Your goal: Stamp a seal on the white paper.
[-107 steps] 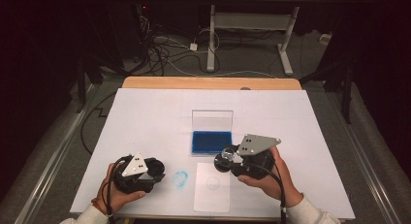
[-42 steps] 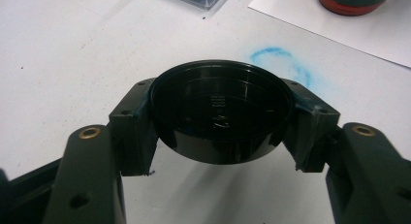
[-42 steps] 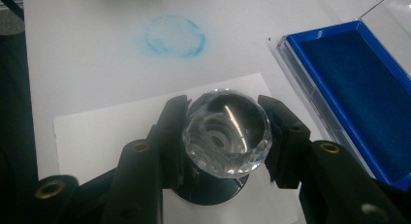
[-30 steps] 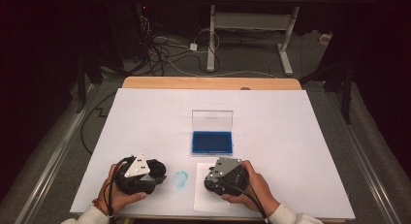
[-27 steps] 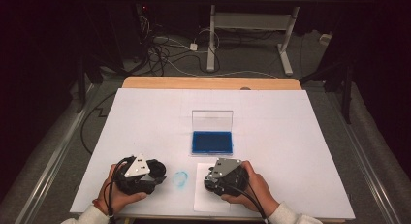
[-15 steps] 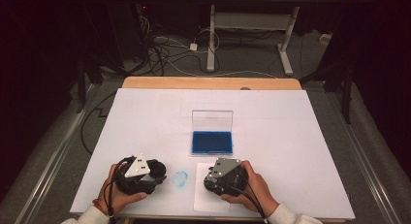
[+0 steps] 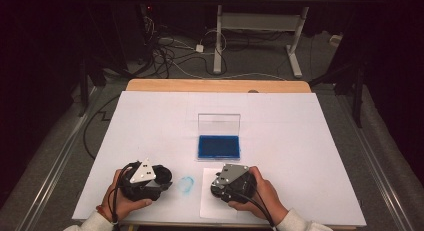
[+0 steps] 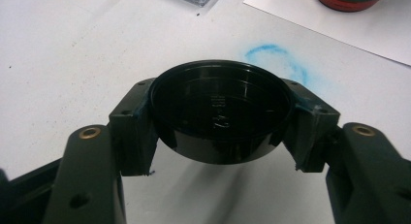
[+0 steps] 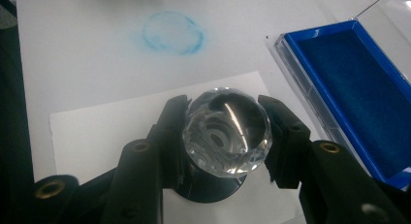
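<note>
White tabletop (image 7: 300,141): right fingers (image 9: 283,136) clamp crystal-knobbed stamp (image 9: 228,132); left fingers (image 8: 133,132) clamp black lid (image 8: 220,115).

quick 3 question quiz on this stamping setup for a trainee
1. True or false: the right hand-held gripper grips a stamp with a clear faceted knob, over the white paper sheet.
2. What does the left hand-held gripper hold? A) a round black cap B) a pen C) nothing
3. Fill in: the ink pad with its clear lid up is coloured ____.

Key: 1 true; 2 A; 3 blue. A blue smudge ring marks the table cover between the two grippers.
</note>
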Motion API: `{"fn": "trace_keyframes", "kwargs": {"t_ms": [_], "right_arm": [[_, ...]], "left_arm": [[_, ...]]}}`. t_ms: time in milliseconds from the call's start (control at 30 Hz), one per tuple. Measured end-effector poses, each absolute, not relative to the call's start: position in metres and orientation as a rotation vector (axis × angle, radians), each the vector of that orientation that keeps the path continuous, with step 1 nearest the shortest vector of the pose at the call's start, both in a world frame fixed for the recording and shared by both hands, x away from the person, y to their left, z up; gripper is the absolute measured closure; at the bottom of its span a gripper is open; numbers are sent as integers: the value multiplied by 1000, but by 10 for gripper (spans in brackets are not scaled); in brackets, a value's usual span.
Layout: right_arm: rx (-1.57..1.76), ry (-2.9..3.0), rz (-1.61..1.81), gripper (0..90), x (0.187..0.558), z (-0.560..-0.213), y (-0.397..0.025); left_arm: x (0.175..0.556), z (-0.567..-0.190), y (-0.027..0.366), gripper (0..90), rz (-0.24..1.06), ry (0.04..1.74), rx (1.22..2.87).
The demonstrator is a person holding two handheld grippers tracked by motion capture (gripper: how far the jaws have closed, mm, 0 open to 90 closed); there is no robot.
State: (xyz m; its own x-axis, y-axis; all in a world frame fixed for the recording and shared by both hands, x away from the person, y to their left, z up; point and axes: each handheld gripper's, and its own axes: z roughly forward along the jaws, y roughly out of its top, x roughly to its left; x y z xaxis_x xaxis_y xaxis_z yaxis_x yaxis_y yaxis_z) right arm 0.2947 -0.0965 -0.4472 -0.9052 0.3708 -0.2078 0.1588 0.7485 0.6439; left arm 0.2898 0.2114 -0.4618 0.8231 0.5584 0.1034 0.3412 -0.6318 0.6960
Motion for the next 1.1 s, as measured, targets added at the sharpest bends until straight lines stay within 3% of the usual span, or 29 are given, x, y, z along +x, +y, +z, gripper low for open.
{"fn": "trace_keyframes", "kwargs": {"t_ms": [1100], "right_arm": [[433, 2636, 947, 574, 299, -447, -95]], "left_arm": [[290, -461, 210, 366, 411, 655, 2311]]}}
